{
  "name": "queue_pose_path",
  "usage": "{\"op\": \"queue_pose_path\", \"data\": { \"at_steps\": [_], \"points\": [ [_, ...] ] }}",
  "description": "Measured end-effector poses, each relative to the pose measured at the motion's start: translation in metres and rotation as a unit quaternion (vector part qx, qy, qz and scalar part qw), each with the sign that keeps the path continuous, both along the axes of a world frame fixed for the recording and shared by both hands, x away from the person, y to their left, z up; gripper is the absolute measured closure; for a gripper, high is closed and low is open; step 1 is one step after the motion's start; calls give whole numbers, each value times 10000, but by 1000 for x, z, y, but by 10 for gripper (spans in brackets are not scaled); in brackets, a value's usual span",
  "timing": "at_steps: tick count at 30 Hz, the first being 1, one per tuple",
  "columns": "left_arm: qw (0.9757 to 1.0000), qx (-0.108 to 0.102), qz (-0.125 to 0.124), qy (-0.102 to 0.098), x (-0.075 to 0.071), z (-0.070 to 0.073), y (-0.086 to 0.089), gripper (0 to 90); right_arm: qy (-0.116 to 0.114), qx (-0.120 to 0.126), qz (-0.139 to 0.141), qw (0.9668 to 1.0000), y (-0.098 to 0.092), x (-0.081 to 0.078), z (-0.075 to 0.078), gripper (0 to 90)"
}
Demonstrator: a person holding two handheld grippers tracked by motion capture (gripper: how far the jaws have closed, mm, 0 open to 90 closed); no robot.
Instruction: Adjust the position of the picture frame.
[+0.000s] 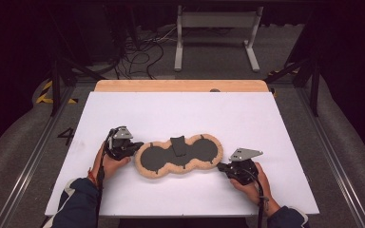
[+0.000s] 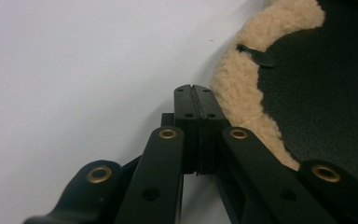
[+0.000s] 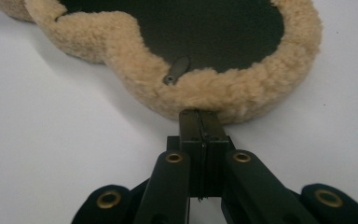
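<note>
A flat dark pad edged with tan fleece (image 1: 178, 154), shaped like two joined discs, lies on the white table top (image 1: 171, 114). A dark flap (image 1: 178, 145) sits at its waist. My left gripper (image 1: 140, 145) rests at the pad's left end. In the left gripper view its jaws (image 2: 193, 88) are pressed together with nothing between them, just beside the fleece rim (image 2: 242, 84). My right gripper (image 1: 220, 166) is at the pad's right end, also shut, and its tips (image 3: 199, 113) touch the fleece rim (image 3: 205, 88). Small dark tabs (image 3: 176, 70) cross the fleece.
The white top has a wooden strip (image 1: 180, 85) along its far edge. Behind the table stand a white metal frame (image 1: 216, 38) and loose cables (image 1: 142, 52) on the floor. Metal rails run along both sides of the table.
</note>
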State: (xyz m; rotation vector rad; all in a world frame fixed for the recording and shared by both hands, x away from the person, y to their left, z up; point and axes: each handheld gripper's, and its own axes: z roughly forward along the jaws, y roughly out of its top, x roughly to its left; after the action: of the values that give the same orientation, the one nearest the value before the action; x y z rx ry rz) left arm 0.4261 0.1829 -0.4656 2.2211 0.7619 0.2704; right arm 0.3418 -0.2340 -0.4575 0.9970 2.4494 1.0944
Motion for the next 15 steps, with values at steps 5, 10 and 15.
{"op": "queue_pose_path", "data": {
  "at_steps": [5,10,15],
  "points": [
    [9997,-12,-234,-29,-5,-1,-2,894,-27,-43,-68,10000,-4,0,1,900],
    [9992,-14,-389,-24,-10,0,-5,896,-70,-99,-152,9998,-7,1,1,900],
    [9985,-29,-553,19,-17,0,-6,887,-80,-87,-298,9995,-11,6,0,900]
  ]
}}
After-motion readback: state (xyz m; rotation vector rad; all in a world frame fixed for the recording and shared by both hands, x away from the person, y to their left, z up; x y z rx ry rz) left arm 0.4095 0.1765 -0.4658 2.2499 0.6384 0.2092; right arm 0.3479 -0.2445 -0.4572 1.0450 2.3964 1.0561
